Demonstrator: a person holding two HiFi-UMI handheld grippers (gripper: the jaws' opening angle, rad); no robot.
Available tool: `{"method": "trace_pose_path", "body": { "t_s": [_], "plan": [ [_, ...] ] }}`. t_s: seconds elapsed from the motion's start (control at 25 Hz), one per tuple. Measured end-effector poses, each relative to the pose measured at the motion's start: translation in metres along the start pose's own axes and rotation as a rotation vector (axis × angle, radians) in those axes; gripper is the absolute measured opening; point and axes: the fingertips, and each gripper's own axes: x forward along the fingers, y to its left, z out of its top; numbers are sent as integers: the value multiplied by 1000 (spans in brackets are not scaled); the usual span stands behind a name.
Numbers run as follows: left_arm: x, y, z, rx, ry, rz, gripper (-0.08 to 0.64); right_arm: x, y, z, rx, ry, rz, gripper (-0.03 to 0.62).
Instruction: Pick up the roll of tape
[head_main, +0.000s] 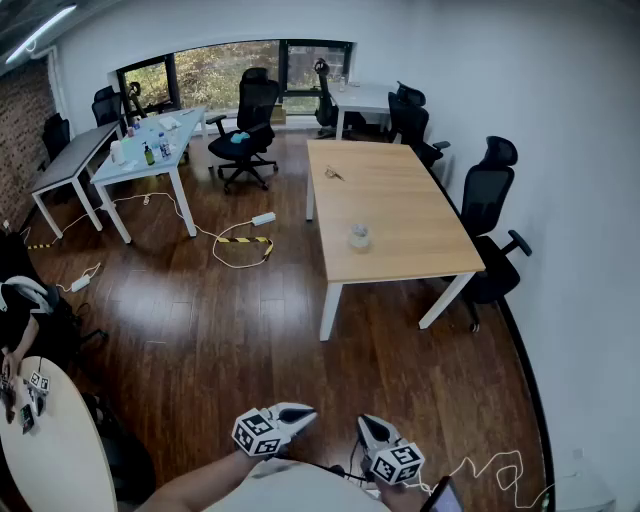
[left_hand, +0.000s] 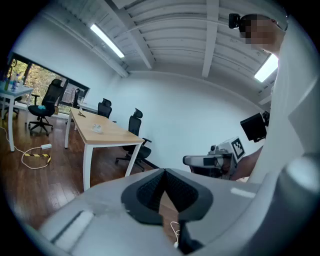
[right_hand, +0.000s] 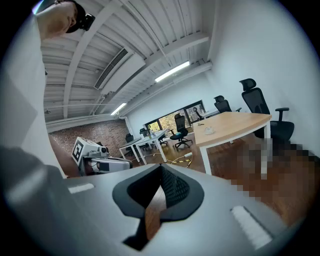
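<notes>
The roll of tape (head_main: 359, 237) is a small pale ring lying on the light wooden table (head_main: 400, 190), near its front half. It also shows far off in the left gripper view as the tape (left_hand: 97, 128) and in the right gripper view as the tape (right_hand: 209, 131). Both grippers hang close to my body, several steps from the table. My left gripper (head_main: 306, 411) is shut with nothing in it, and its jaws (left_hand: 164, 171) meet at the tip. My right gripper (head_main: 363, 423) is also shut and empty, its pads touching at the tip (right_hand: 161, 167).
Black office chairs (head_main: 487, 190) stand along the table's right side by the wall. A yellow-black cable (head_main: 243, 242) lies on the wood floor left of the table. White desks (head_main: 140, 150) stand at the back left. A round table (head_main: 55, 450) with a seated person is at my left.
</notes>
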Motion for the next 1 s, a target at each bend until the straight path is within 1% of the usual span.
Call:
{"method": "trace_pose_path", "body": {
  "t_s": [0.28, 0.4, 0.56, 0.8, 0.88, 1.0],
  "plan": [
    [-62, 95, 30, 16, -32, 14, 6, 101, 33, 37, -57, -6, -8, 6],
    [-87, 125, 37, 15, -42, 29, 6, 131, 43, 50, -85, -17, -17, 6],
    [-112, 159, 48, 23, -44, 45, 6, 163, 48, 66, -91, -25, -37, 6],
    [-113, 199, 64, 19, -63, 72, 6, 196, 34, 72, -91, -2, -41, 6],
    [-106, 211, 71, 19, -64, 77, 6, 210, 27, 75, -89, 5, -31, 6],
    [-90, 227, 80, -4, -60, 98, 6, 227, 11, 82, -90, 27, -12, 6]
  ]
}}
